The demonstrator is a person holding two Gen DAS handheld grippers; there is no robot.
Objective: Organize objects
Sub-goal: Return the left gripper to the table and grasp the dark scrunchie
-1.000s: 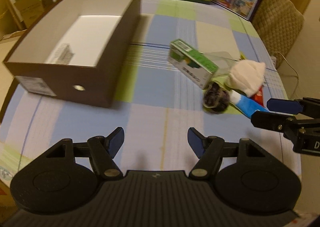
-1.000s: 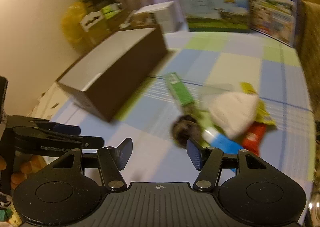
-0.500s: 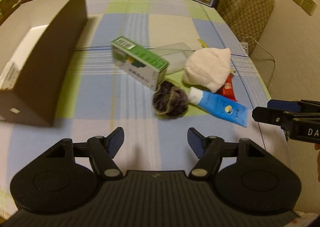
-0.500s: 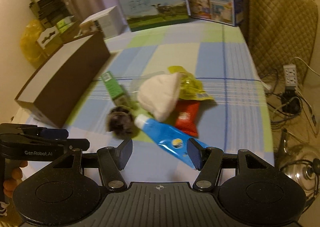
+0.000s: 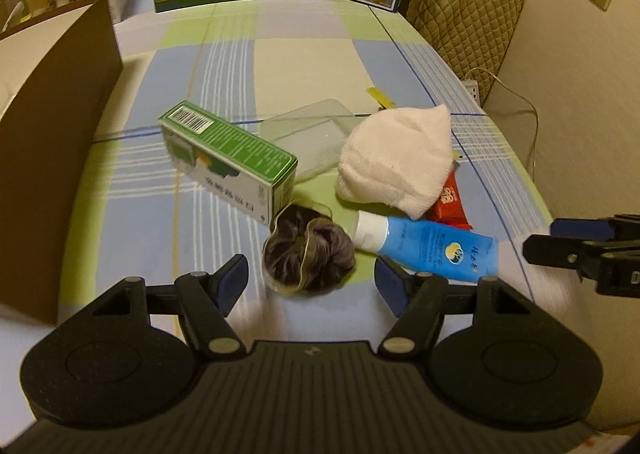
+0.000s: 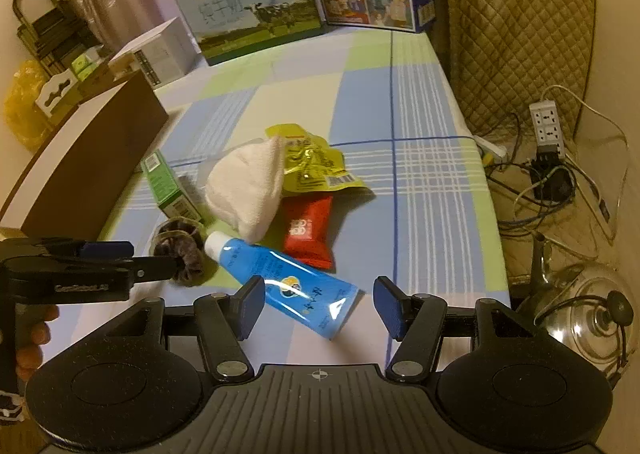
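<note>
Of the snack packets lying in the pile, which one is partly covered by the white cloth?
The yellow packet: the white cloth overlaps its left end. The red packet lies just below it, nearer the blue tube, almost fully exposed.

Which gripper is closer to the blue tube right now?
Right. The right gripper has the blue tube between its open fingers; the left gripper frames the dark scrunchie beside it.

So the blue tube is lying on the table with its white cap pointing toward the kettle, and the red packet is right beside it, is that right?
Not quite. The blue tube lies on the table with its white cap pointing toward the dark scrunchie, away from the kettle. The right wrist view shows this. The red packet is indeed right beside the tube.
</note>
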